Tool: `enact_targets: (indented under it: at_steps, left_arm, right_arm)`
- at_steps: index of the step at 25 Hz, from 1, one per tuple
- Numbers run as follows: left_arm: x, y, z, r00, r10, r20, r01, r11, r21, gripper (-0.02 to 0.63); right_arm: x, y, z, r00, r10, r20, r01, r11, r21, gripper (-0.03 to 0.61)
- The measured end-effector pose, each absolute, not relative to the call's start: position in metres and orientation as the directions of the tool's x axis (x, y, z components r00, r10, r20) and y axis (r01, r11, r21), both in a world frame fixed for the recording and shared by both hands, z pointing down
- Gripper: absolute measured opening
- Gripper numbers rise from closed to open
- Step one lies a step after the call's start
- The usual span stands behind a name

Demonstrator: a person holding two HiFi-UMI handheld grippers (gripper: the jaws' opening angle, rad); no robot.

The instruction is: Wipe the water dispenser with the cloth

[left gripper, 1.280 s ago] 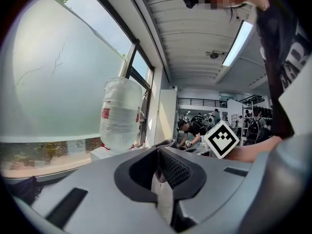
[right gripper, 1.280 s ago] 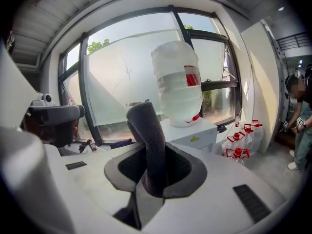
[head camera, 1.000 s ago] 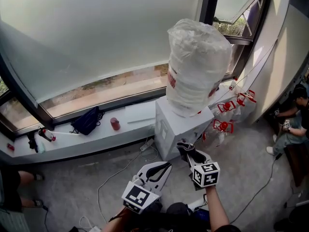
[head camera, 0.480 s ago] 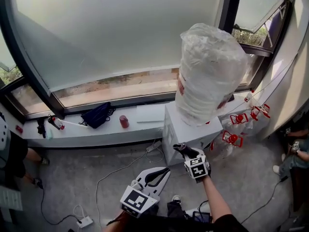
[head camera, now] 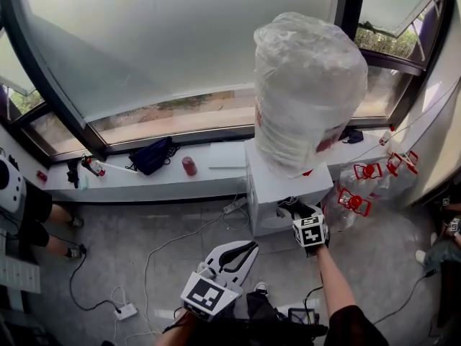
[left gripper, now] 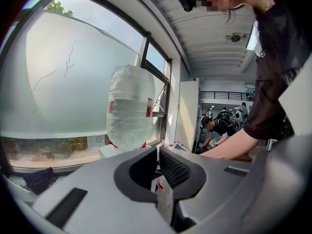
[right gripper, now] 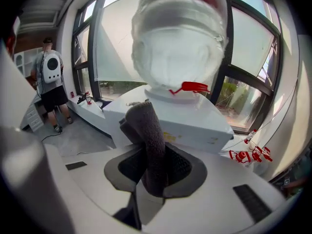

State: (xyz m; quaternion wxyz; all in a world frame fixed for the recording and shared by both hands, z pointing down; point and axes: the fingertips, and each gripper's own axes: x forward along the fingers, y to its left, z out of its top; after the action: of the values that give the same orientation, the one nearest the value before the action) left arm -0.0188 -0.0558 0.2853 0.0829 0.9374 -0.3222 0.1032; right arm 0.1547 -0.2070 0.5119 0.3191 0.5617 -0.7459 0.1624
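At the front top edge of the water dispenser (head camera: pixel 268 187): the cloth (right gripper: pixel 147 130), dark grey, is clamped between the jaws of the right tool (head camera: pixel 297 212). It stands up out of the pads in a bunched fold. Its tip is right at the dispenser's white top; I can't tell whether they touch.

The dispenser is a white box standing on the floor against the window sill (head camera: pixel 144 186). A large plastic-wrapped water bottle (head camera: pixel 310 85) sits inverted on it, and a red tab (right gripper: pixel 191 87) shows at the bottle's neck.

The left tool (head camera: pixel 242 251) is lower and left of the dispenser, well apart from it. Its jaws are together with nothing between them.

On the sill, left of the dispenser, are a red can (head camera: pixel 189 166), a dark bag (head camera: pixel 151 156) and a spray bottle (head camera: pixel 89 166). Clear jugs with red caps (head camera: pixel 360 193) are on the floor to the right of the dispenser. Cables (head camera: pixel 155 254) run across the floor to a power strip (head camera: pixel 126 311). A person (head camera: pixel 18 200) is at the far left.
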Motion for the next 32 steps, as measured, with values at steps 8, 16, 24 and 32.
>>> enact_targets:
  at_steps: [8,16,24,32]
  left_arm:
    - [0.017,-0.04,0.299,0.749,-0.603,0.277,-0.645,-0.758,0.093,0.028]
    - [0.031,-0.037,0.312,0.723,-0.621,0.303,-0.673,-0.733,0.104,0.028]
    - [0.023,-0.032,0.323,0.696,-0.644,0.318,-0.701,-0.705,0.105,0.028]
    - [0.005,-0.025,0.345,0.708,-0.63,0.32,-0.686,-0.722,0.096,0.028]
  right_arm:
    - [0.263,-0.209,0.511,-0.052,-0.748,0.662,-0.972,0.191,0.139,0.101]
    - [0.335,-0.214,0.517,0.021,-0.752,0.659,-0.983,0.104,0.15,0.101]
    - [0.32,-0.182,0.528,-0.034,-0.747,0.664,-0.982,0.15,0.118,0.101]
    - [0.223,-0.142,0.552,-0.191,-0.705,0.683,-0.936,0.34,0.089,0.101]
